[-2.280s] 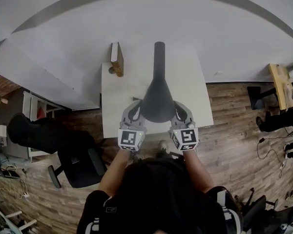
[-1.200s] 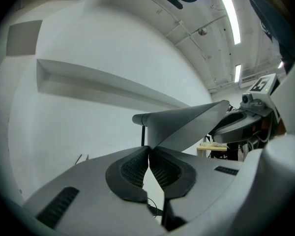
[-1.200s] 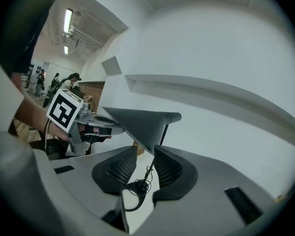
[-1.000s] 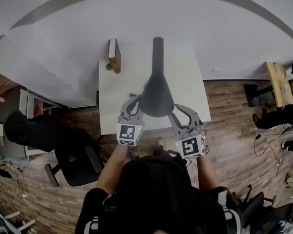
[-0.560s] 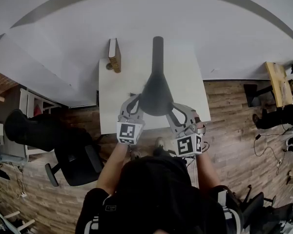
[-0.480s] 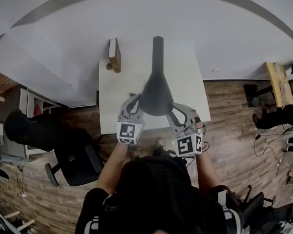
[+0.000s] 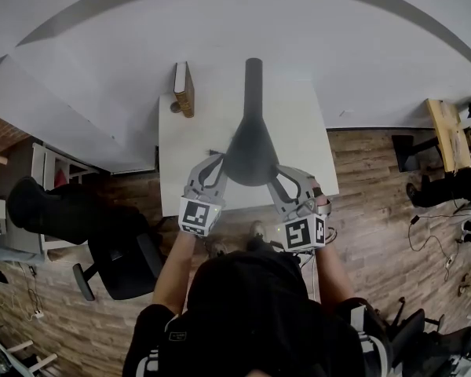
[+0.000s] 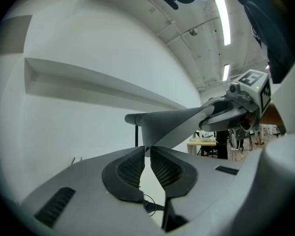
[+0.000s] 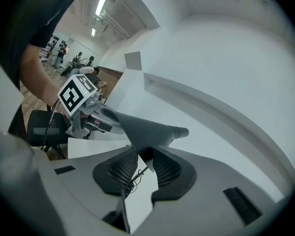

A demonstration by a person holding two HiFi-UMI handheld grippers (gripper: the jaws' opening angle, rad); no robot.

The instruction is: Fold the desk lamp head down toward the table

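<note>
The dark grey cone-shaped lamp head (image 7: 251, 151) stands over the white table (image 7: 188, 155), and its neck (image 7: 253, 85) runs away from me. My left gripper (image 7: 217, 162) is at the head's left rim. In the left gripper view its jaws (image 8: 147, 149) are shut on the thin edge of the lamp head (image 8: 177, 127). My right gripper (image 7: 281, 171) is at the right rim. Its jaws (image 9: 145, 151) are closing, and the wedge of the lamp head (image 9: 142, 129) fills the gap between the pads.
A brown book-like block (image 7: 185, 89) stands on edge at the table's far left corner. A black office chair (image 7: 118, 254) is on the wooden floor to my left. A white wall runs behind the table. A thin cable (image 9: 130, 178) lies under the lamp.
My right gripper has come in from further right and its jaws have narrowed onto the lamp head's right rim. The left gripper's marker cube has shifted slightly left. The lamp head has hardly moved.
</note>
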